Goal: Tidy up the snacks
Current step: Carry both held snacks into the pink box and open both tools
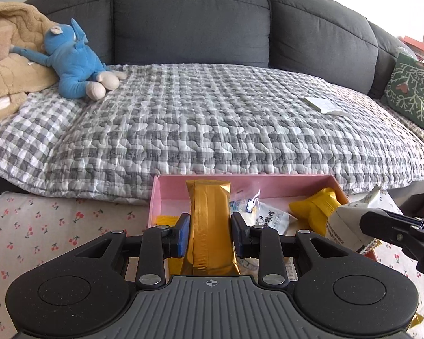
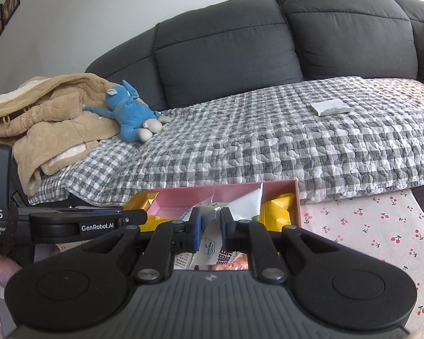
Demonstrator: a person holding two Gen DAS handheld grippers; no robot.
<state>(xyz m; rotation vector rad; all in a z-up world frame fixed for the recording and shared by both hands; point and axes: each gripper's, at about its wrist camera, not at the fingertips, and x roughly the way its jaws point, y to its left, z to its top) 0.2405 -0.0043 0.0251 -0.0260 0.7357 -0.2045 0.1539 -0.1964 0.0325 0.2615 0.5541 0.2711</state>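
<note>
While the left tool [image 1: 209, 236] pinches a gold packet [image 1: 209, 226] and the right tool [image 2: 210, 230] clamps a white packet [image 2: 212, 243] over the pink box [image 1: 268, 179], placing seems underway; next, lower and release.

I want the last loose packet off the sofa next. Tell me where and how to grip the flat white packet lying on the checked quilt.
Take the flat white packet by its near edge, coming from the table side, low and nearly level with the grey checked quilt. It lies flat, so only an edge fits between the jaws; the soft quilt probably lets one finger press under.
</note>
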